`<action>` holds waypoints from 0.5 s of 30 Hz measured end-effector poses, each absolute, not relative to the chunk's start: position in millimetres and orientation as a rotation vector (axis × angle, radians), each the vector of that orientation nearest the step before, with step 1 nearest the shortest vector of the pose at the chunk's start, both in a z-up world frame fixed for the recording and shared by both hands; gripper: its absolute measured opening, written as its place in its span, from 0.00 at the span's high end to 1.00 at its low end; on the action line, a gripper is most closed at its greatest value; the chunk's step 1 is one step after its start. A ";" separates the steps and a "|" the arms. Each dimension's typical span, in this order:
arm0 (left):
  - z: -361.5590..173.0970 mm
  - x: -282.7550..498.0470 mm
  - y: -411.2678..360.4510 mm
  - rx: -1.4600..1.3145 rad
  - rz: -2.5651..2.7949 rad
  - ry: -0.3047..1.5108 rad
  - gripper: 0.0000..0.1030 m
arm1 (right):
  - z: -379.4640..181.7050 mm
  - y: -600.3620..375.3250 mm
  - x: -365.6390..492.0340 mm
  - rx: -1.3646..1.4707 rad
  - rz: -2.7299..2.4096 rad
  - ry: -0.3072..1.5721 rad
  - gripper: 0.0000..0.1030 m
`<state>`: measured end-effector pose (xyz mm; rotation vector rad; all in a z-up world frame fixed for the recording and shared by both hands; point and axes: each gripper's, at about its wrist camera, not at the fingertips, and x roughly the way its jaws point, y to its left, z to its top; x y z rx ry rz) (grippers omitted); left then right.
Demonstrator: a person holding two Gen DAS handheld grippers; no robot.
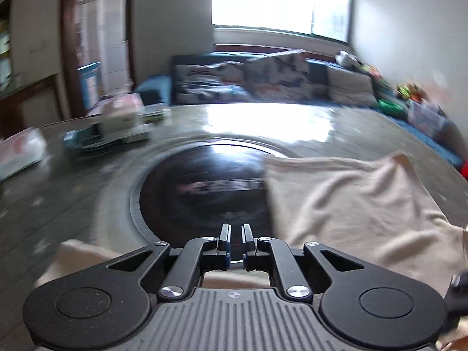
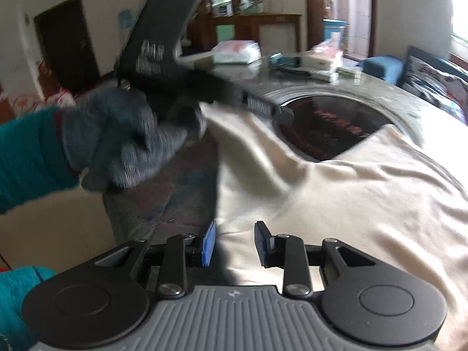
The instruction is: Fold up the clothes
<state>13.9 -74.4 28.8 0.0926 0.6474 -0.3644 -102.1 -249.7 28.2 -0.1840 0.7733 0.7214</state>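
Cream garment [image 2: 336,193], rumpled, spread flat, edge creased

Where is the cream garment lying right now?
The cream garment lies spread on the grey table, overlapping the near edge of its dark round inset, directly ahead of the right gripper.

A home's living room: beyond the round table [image 1: 365,128] stands a blue sofa [image 1: 318,70] with patterned cushions [image 1: 278,73] under a bright window [image 1: 263,0]; a wooden cabinet [image 2: 257,26] stands behind the table.
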 end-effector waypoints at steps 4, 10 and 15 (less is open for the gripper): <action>17.7 26.0 -102.5 0.142 -0.412 0.669 0.91 | 33.0 -289.2 -89.4 -0.130 0.580 0.773 0.71; 2.7 30.7 -124.8 0.246 -0.422 0.667 0.91 | 24.1 -350.8 -71.0 -0.048 0.347 0.800 0.70; 2.1 28.9 -128.6 0.277 -0.416 0.653 0.90 | 15.4 -382.8 -79.3 -0.015 0.257 0.826 0.70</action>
